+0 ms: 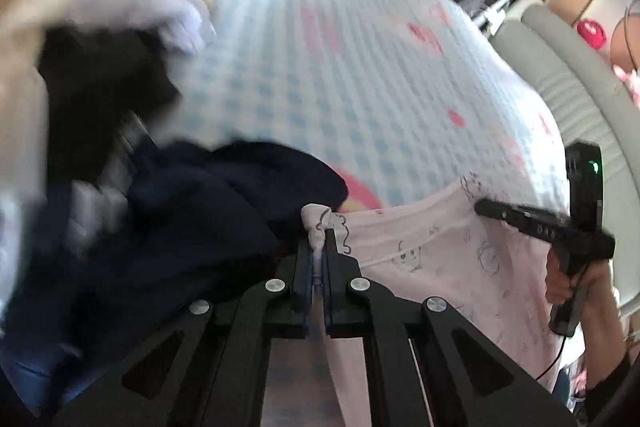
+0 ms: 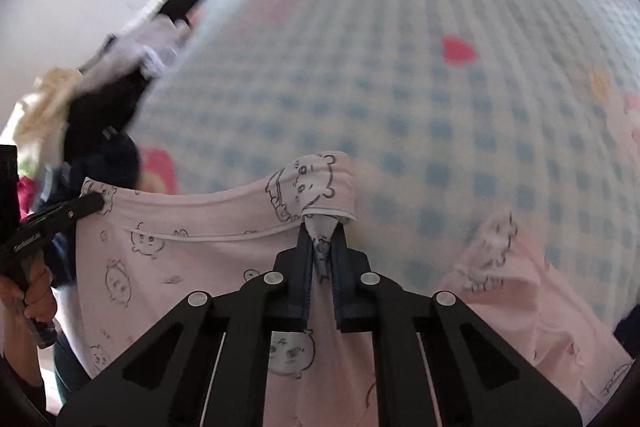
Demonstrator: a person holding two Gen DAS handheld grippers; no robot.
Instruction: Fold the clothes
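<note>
The left gripper (image 1: 320,247) is closed almost fully, its black fingers with blue pads pinching a bunched corner of the pink shirt (image 1: 432,267) at the bottom centre of the left wrist view. The right gripper (image 2: 323,247) is likewise nearly closed, clamped on a gathered fold of the same shirt's upper edge in the lower middle of the right wrist view. Each view also shows the other gripper from the side, gripping the shirt's far corner, with a hand (image 1: 568,279) wrapped round its handle.

The shirt is thin, soft cloth, pale pink, printed with outlined cartoon bears, and hangs stretched between the two grippers in front of the bed (image 2: 400,67). The bed's cover is blue-and-white checked, with pink hearts and a quilted look.

A heap of dark navy, black and white clothes (image 1: 192,211) lies crumpled at the left of the left wrist view, blurred.
</note>
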